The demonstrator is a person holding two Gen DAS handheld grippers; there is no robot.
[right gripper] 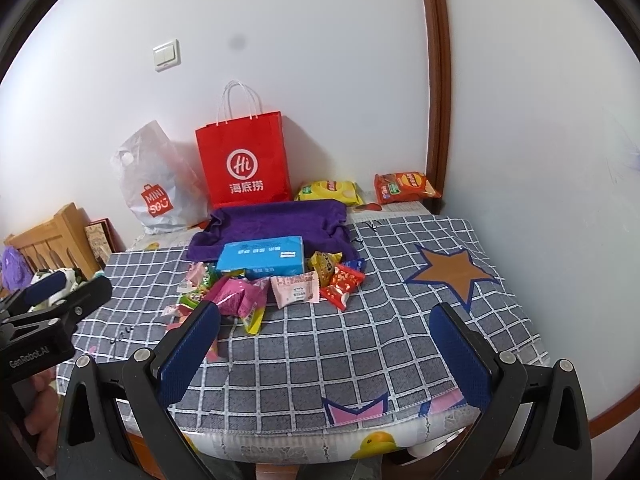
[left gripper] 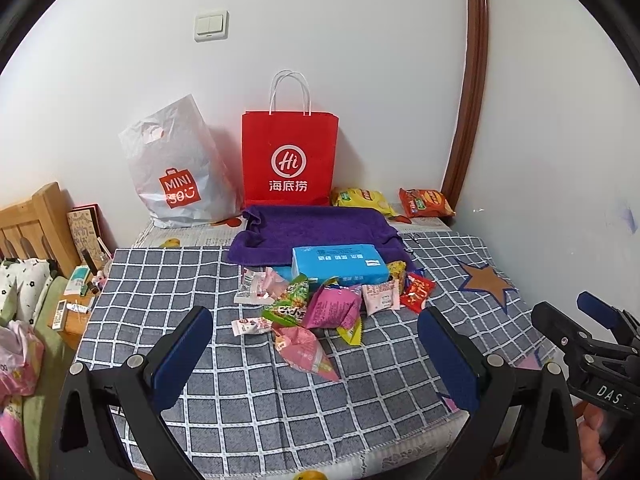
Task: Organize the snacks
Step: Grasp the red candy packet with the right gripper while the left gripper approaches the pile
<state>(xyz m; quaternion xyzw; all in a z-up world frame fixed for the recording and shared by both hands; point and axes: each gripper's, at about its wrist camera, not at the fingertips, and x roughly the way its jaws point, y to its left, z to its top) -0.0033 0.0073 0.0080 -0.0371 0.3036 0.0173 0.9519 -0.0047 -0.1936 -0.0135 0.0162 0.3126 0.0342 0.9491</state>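
From the left wrist camera, the left tongs (left gripper: 316, 346) stand wide open above the near part of the surface (left gripper: 400, 376), which is spread with a grey checked cloth, and they hold nothing. Just ahead of the blue pads lies the heap of snacks (left gripper: 320, 304): a pink pouch, a green packet, a red wrapper and several small pale sachets, all loose and overlapping. A blue tissue pack (left gripper: 340, 263) sits at the back of the heap, resting partly on a purple towel (left gripper: 312, 226). Behind the towel a red paper bag (left gripper: 289, 160) stands upright against the wall, with a white plastic bag (left gripper: 176, 172) just beside it. A yellow chip bag (left gripper: 362, 200) and an orange chip bag (left gripper: 426, 202) lie near the far corner. The right tongs (left gripper: 592, 320) show at the right edge, seemingly parted, though only partly in frame.

From the right wrist camera, the right tongs (right gripper: 324, 344) are likewise spread wide and empty over the cloth. The snacks (right gripper: 280, 288) lie ahead and to the left of centre, against the tissue pack (right gripper: 262, 258). The red paper bag (right gripper: 245, 164) and both chip bags keep to the back. The left tongs (right gripper: 64, 292) appear at the left edge.
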